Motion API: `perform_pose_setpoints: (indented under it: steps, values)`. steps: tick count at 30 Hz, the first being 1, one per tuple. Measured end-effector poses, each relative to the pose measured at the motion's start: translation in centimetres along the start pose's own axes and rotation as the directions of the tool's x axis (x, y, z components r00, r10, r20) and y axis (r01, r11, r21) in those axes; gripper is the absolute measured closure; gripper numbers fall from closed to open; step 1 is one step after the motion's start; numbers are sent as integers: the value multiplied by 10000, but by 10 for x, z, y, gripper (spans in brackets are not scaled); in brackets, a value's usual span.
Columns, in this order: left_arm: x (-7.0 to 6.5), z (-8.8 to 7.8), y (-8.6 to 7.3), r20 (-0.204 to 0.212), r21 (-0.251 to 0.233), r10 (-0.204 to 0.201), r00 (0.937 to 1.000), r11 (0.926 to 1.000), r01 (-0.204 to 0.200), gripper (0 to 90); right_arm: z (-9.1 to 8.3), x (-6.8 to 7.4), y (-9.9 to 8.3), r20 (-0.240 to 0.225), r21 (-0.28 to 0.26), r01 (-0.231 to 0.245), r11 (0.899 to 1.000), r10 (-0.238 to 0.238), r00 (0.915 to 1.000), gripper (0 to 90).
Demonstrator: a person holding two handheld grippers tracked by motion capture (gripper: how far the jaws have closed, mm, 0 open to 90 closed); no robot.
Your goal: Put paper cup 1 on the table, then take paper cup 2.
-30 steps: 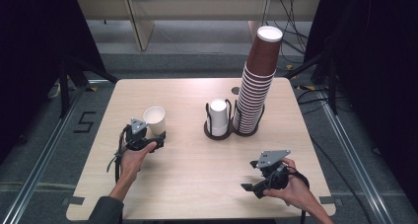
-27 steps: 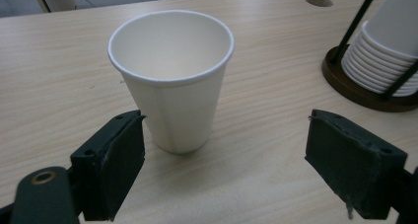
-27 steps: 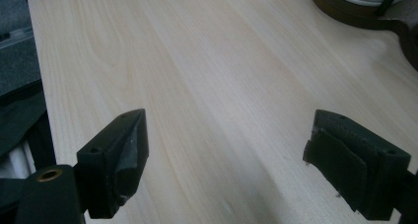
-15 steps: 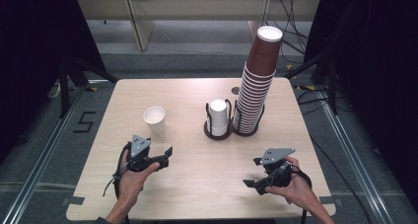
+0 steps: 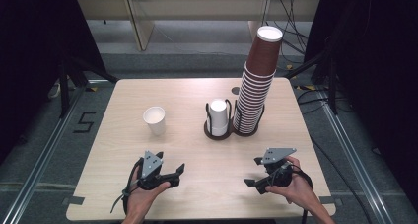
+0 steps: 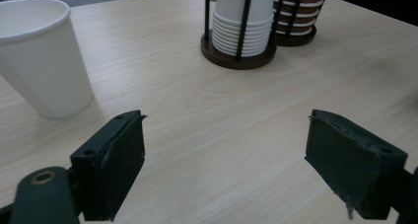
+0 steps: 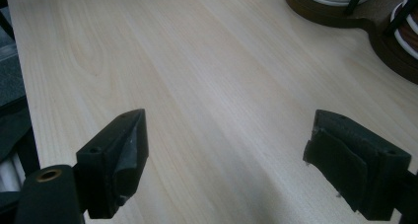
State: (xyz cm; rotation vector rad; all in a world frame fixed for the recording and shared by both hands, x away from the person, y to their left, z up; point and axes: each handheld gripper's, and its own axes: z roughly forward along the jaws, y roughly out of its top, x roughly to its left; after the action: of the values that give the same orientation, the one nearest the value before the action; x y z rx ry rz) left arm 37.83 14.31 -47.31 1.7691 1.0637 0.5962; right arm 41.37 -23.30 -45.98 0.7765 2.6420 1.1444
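On the near left of the wooden table (image 5: 197, 150), the left gripper (image 5: 173, 173) hovers with its jaws apart and nothing between them, the single white cup (image 5: 155, 120) standing upright farther off, well apart from it. At the near right, the right gripper (image 5: 255, 172) also has its jaws spread over bare wood. Toward the far middle, a holder of white cups (image 5: 218, 118) stands beside the tall brown cup stack (image 5: 255, 86).
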Motion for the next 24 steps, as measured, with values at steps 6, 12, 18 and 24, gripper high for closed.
perform_pose_setpoints:
  steps: [6,12,18,24]
  values:
    - [-9,-4,-10,270,144,216,9994,9997,-220,146,-3,-3,0,66,-136,-146,9998,147,9999,163]
    - [-13,-5,-19,434,259,282,9987,9992,-293,146,-15,-8,5,568,-593,-614,9964,648,9963,163]
    - [-15,-3,-25,497,374,518,9974,9979,-537,146,-37,-23,20,1007,-1437,-1276,9814,1428,9846,158]
    - [-15,0,-27,561,493,561,9968,9971,-588,146,-60,-42,44,1462,-2347,-1275,9637,1647,9755,159]
